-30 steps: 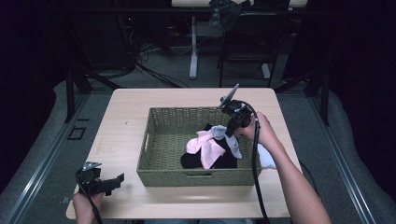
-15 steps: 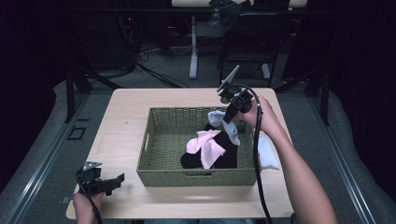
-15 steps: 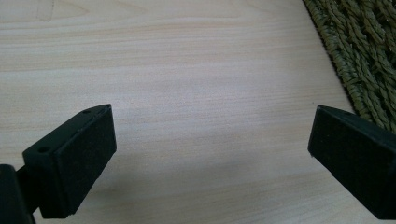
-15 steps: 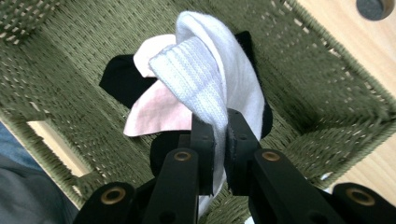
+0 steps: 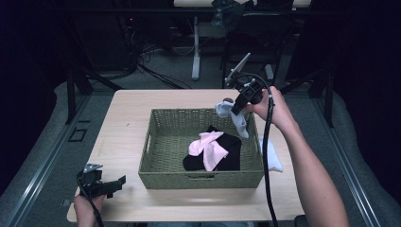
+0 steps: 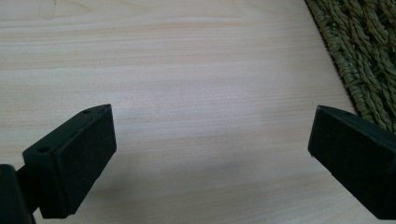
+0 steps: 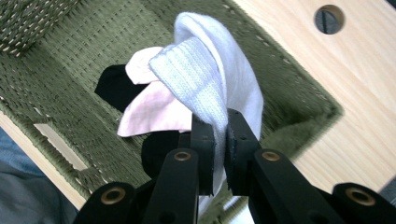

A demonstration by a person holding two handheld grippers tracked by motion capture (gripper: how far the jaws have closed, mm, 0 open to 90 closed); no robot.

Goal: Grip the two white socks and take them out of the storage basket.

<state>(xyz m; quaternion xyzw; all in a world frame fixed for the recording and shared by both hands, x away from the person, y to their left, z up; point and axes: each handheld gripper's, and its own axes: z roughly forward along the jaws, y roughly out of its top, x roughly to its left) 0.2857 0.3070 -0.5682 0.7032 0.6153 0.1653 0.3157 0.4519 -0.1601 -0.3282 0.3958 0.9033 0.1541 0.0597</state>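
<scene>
A green woven basket (image 5: 165,142) sits mid-table and holds a pink sock (image 5: 208,149) on top of a black sock (image 5: 234,151). My right gripper (image 5: 235,109) is raised over the basket's far right corner, shut on a white sock (image 5: 238,120) that hangs down from it. In the right gripper view the white sock (image 7: 210,74) is pinched between the jaws, above the pink sock (image 7: 149,109) and the black sock (image 7: 114,84). My left gripper (image 5: 118,182) rests open near the table's front left, its jaws over bare wood in the left gripper view (image 6: 210,149).
Another white sock (image 5: 272,156) lies on the table just right of the basket. The basket's wall (image 6: 359,60) is close to my left gripper's right jaw. A round hole (image 7: 329,18) is in the tabletop beyond the basket. Chairs and table legs stand behind.
My right gripper has risen and moved toward the basket's far right corner, lifting the white sock higher off the pile. The left gripper has stayed put.
</scene>
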